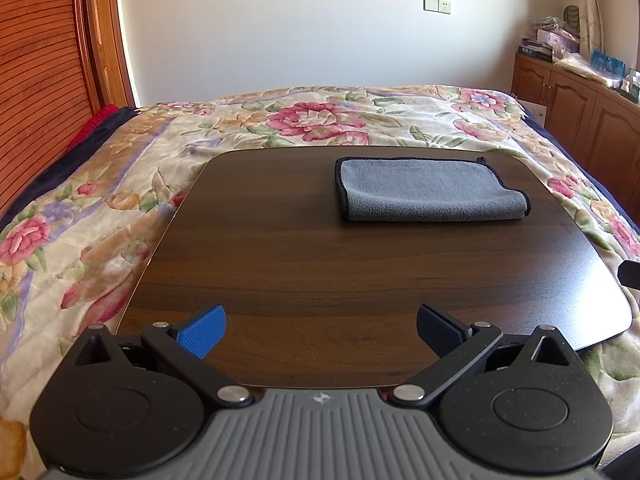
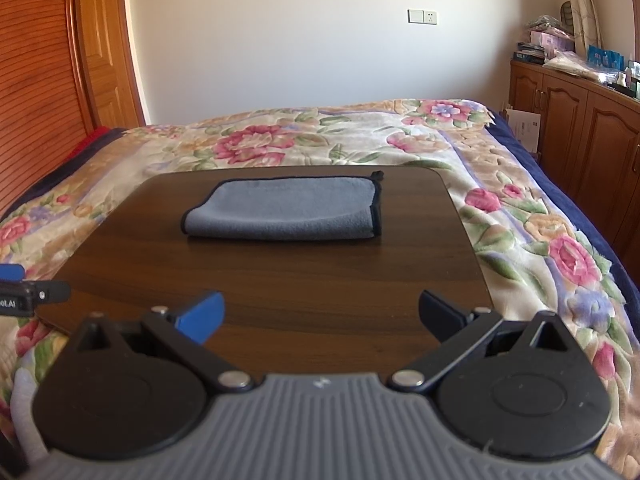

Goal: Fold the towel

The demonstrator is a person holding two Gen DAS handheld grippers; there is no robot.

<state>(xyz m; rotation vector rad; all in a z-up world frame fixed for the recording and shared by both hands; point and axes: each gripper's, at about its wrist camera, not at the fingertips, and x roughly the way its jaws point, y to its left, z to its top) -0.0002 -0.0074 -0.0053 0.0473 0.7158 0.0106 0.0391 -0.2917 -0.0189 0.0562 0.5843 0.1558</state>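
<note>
A grey towel [image 1: 432, 190] with a dark hem lies folded on the far right part of a dark wooden board [image 1: 320, 280]. In the right wrist view the towel [image 2: 288, 210] sits at the far middle of the board [image 2: 280, 280]. My left gripper [image 1: 320, 330] is open and empty, held above the board's near edge, well short of the towel. My right gripper [image 2: 320, 318] is open and empty too, over the near edge. The tip of the left gripper [image 2: 24, 292] shows at the left border of the right wrist view.
The board rests on a bed with a floral blanket [image 1: 100, 220]. A wooden cabinet [image 1: 580, 108] with clutter on top stands to the right. A slatted wooden door [image 1: 36, 80] is at the left, a white wall behind.
</note>
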